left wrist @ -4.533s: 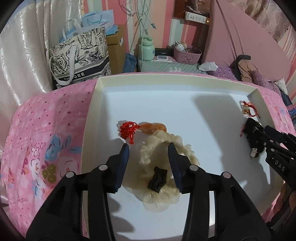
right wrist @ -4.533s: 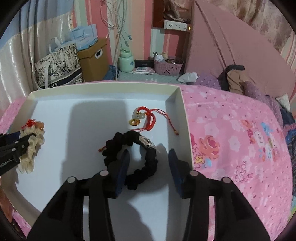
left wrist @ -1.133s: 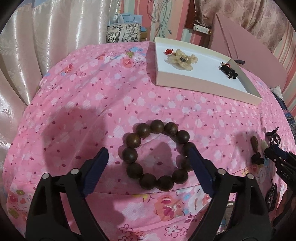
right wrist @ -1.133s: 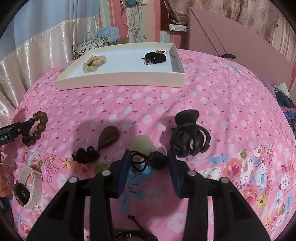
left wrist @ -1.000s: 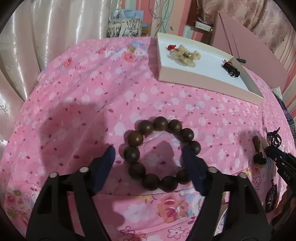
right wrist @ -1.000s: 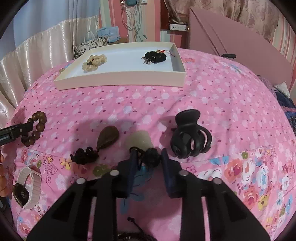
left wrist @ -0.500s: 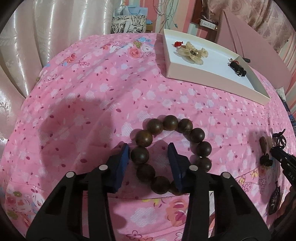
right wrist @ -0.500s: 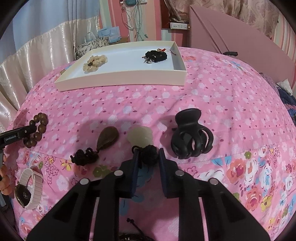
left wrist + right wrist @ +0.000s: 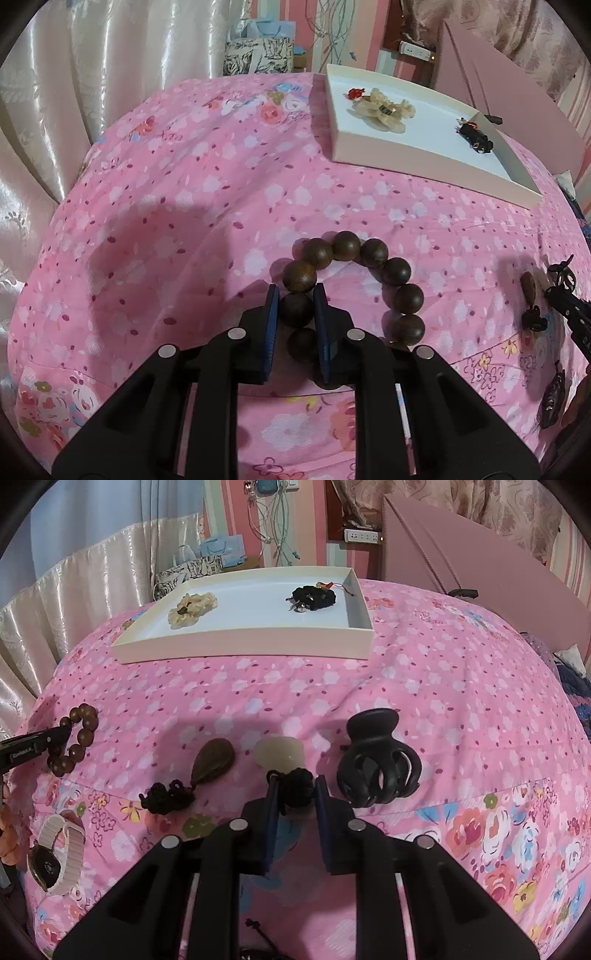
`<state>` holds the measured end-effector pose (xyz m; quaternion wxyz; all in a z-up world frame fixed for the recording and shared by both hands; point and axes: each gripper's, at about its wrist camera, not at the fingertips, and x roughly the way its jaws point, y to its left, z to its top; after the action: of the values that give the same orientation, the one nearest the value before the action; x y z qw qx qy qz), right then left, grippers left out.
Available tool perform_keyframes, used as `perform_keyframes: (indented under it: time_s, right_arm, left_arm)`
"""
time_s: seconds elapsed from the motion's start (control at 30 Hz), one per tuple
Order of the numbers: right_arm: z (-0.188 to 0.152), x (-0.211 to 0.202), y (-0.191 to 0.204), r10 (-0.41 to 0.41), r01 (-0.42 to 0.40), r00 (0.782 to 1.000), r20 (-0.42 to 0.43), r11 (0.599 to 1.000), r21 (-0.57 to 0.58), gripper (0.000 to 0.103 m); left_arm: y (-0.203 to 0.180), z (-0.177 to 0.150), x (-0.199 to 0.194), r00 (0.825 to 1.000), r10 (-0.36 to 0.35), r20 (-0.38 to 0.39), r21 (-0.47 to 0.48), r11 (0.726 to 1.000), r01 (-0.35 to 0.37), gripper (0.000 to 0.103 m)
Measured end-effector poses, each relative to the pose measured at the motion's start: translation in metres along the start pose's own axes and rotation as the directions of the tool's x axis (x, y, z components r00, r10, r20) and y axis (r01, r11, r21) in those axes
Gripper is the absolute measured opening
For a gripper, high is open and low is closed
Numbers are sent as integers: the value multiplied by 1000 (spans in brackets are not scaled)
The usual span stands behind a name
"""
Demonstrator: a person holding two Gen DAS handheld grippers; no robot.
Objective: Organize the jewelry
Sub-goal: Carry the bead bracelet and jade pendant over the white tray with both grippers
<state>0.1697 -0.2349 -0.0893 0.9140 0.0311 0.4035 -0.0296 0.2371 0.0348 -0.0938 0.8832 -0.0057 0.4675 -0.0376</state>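
A brown wooden bead bracelet (image 9: 369, 254) lies on the pink bedspread; my left gripper (image 9: 295, 308) is shut on one of its beads. It also shows in the right wrist view (image 9: 79, 738). My right gripper (image 9: 295, 786) is shut on the black knotted cord (image 9: 297, 781) of a pale jade pendant (image 9: 279, 753). The white tray (image 9: 240, 650) at the back holds a cream scrunchie (image 9: 192, 609) and a black scrunchie (image 9: 314, 596). The tray also shows in the left wrist view (image 9: 424, 158).
Beside the jade pendant lie a black claw hair clip (image 9: 376, 764) on the right and a brown teardrop pendant (image 9: 212, 762) with a black knot on the left. A pink-strapped watch (image 9: 55, 853) lies at the lower left. Curtains hang on the left.
Both grippers came back from the tray to the loose items on the bed. The left jaws closed on a bead of the bracelet. The right jaws closed on the jade pendant's black cord.
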Motion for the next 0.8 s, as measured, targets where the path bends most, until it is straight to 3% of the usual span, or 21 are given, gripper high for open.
perform_keyframes:
  time_s: [0.37, 0.8]
  right_arm:
    - [7, -10, -4, 7, -7, 999, 47, 1000, 2, 18]
    - [47, -32, -4, 62, -63, 993, 102, 998, 7, 18]
  left_arm:
    - [-14, 0, -30, 997, -8, 74, 19, 1000, 6, 17]
    - [-38, 26, -69, 986, -52, 161, 87, 996, 38, 17]
